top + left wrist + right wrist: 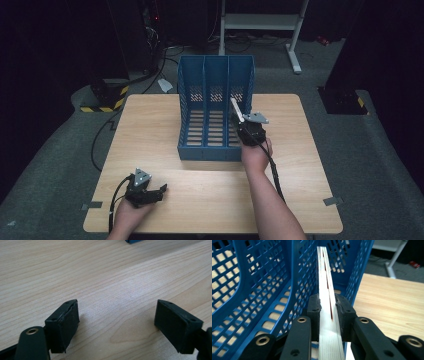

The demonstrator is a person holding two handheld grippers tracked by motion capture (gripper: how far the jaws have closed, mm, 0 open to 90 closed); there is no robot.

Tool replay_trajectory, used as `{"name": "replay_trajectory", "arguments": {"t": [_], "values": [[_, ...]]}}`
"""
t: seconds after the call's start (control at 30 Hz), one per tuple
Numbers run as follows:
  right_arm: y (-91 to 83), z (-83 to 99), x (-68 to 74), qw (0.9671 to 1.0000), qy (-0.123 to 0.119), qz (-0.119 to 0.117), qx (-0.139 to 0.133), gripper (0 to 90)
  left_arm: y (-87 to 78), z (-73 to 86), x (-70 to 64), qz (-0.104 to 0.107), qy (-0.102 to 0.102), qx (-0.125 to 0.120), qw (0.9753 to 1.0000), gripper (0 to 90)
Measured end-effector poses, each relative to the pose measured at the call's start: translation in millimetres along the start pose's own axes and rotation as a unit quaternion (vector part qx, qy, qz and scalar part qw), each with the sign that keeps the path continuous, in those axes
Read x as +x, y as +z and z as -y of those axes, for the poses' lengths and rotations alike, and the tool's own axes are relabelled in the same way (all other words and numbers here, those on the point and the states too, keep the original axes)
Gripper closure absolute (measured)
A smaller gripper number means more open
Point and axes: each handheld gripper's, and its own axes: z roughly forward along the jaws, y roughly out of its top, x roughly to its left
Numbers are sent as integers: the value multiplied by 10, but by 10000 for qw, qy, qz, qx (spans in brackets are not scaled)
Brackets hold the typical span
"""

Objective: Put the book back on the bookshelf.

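Right now the right hand-held gripper (pixel 327 315) pinches a thin book (pixel 325 290) by its edge, jaws pressed against both covers, and holds it upright over the rightmost of three compartments in the blue file rack (pixel 216 107) that stands at the middle of the table (pixel 150 125). In the right gripper view the book's page edge runs straight ahead between the perforated blue divider on its left and the outer wall on its right, so it looks lined up with that slot. Judging from this, the pick-up and carry are done and the book is partly inside; what remains is lowering it until it rests on the slatted floor, then letting go. The left hand-held gripper (pixel 150 192) rests low at the near left part of the table, well apart from the rack, its jaws spread wide over bare wood and holding nothing. No brand, label or readable writing shows on the book, rack or table.
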Motion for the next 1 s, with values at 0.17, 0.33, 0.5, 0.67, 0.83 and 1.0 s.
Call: {"name": "replay_trajectory", "arguments": {"t": [0.17,0.33,0.5,0.67,0.83,1.0], "values": [[37,-18,15,9998,66,183,-46,759,-3,3,-1,8,-6,-1,10000,201],[67,-42,26,9991,138,386,-54,757,-5,6,-1,6,-12,-14,10000,203],[79,-39,25,9986,179,486,-54,754,-5,6,0,14,-13,-14,10000,203],[73,-28,11,9987,240,450,-1,744,-5,6,1,16,-10,-13,10000,203],[43,7,-22,9992,230,321,-43,713,-5,6,0,15,-11,-13,10000,203],[11,15,-30,9997,131,225,-28,741,-4,5,0,20,-11,-13,10000,204]]}}
